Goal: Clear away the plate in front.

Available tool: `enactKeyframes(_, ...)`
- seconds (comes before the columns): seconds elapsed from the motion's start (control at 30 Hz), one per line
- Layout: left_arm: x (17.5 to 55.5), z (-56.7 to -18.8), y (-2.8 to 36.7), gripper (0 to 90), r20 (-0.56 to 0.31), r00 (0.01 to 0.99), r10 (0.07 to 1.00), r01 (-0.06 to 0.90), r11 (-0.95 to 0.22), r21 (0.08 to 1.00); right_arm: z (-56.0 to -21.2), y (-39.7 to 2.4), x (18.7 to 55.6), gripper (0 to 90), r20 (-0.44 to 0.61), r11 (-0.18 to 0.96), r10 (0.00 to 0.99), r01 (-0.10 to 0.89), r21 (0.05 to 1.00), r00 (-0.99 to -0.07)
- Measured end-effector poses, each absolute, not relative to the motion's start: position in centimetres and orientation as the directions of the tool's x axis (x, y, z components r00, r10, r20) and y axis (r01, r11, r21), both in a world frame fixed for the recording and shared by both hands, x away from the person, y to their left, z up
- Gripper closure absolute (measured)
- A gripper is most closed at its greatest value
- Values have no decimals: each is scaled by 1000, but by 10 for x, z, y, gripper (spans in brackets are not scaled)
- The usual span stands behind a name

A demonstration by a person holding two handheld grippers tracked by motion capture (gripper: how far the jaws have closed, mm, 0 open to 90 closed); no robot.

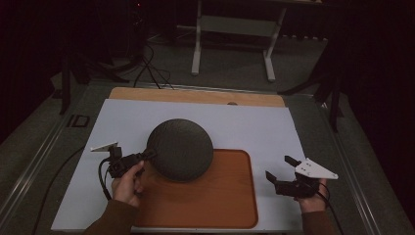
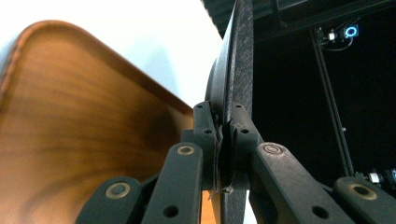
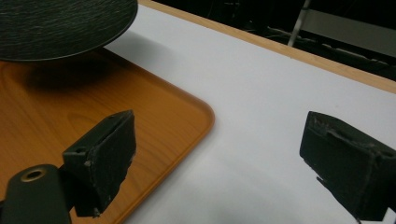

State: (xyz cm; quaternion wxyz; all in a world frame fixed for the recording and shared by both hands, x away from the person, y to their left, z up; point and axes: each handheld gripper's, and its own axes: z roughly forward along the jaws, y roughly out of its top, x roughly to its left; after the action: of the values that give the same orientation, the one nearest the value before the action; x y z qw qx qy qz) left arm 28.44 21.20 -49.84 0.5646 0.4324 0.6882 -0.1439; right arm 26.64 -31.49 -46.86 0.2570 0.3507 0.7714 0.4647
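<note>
Over the tray's (image 1: 210, 205) upper-left corner, at about ten o'clock from its middle, the left gripper (image 1: 147, 155) is clamped on the rim of a dark plate (image 1: 180, 149), holding it off the desk (image 1: 254, 125). At three o'clock, the right gripper (image 1: 280, 169) hangs wide, empty.

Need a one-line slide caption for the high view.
Left gripper holds a dark round plate by its rim above the wooden tray; right gripper open.
</note>
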Motion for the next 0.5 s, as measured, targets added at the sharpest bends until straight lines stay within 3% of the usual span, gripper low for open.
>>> enactKeyframes(0.5,260,-508,213,858,-873,19,487,791,527,310,-468,-315,265,105,-72,321,783,301,898,-618)
